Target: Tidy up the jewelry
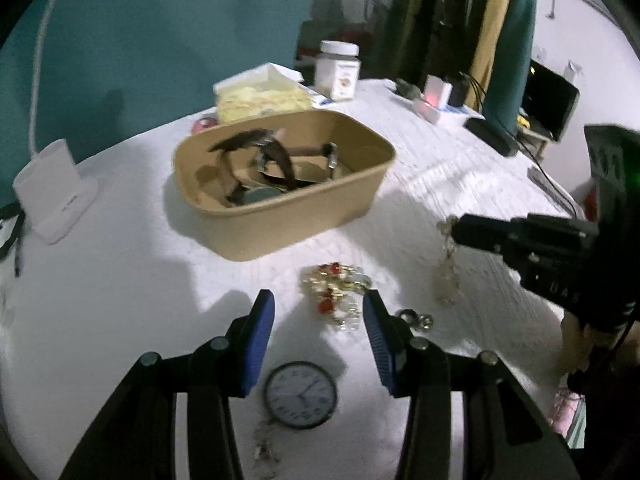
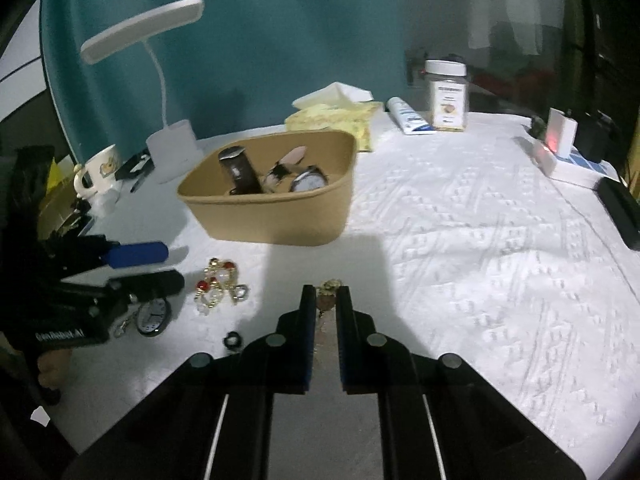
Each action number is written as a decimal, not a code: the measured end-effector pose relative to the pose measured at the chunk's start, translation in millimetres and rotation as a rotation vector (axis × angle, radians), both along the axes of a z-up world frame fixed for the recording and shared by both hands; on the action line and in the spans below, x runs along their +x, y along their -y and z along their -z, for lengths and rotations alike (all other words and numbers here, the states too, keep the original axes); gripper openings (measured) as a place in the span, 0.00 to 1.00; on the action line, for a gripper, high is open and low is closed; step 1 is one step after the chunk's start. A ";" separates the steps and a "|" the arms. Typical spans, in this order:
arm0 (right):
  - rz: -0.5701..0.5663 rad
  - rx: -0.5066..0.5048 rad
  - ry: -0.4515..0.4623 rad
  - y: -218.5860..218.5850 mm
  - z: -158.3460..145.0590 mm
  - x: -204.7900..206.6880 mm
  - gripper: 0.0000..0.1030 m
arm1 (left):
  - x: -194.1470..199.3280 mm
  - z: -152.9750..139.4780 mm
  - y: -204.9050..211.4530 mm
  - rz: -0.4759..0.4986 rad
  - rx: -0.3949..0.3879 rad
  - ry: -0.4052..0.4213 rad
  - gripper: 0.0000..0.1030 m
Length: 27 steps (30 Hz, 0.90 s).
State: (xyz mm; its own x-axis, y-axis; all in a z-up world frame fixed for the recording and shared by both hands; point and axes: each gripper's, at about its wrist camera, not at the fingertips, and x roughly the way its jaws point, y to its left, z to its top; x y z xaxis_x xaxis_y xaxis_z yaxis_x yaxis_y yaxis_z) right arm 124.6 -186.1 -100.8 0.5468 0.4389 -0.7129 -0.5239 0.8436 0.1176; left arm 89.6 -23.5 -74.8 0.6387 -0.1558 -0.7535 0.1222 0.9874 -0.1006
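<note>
A tan box on the white cloth holds several watches; it also shows in the right wrist view. My left gripper is open and empty, its blue pads either side of a red and gold beaded piece, just above the cloth. A round watch face lies under it, and a small ring to its right. My right gripper is shut on a gold chain, which hangs from its tip in the left wrist view.
A white desk lamp, a mug, a yellow packet, a tube and a jar stand along the back. A white charger and a black box sit at the right edge.
</note>
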 end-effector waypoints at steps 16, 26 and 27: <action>0.041 0.033 0.018 25.5 -5.6 0.3 0.08 | 13.0 14.7 20.4 0.067 0.089 -0.048 0.09; 0.033 0.031 0.045 14.0 -16.1 -4.9 0.08 | 0.6 -9.3 8.1 0.035 0.051 0.040 0.09; 0.032 0.032 0.050 12.8 -18.1 -5.0 0.08 | -0.2 -12.8 6.9 0.033 0.048 0.050 0.09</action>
State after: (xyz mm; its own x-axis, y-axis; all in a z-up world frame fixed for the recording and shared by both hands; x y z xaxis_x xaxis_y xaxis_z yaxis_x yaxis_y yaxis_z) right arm 119.6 -198.9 -82.7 0.5951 0.4432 -0.6703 -0.5028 0.8561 0.1196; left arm 89.4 -30.3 -62.0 0.6709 -0.1418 -0.7278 0.1588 0.9863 -0.0459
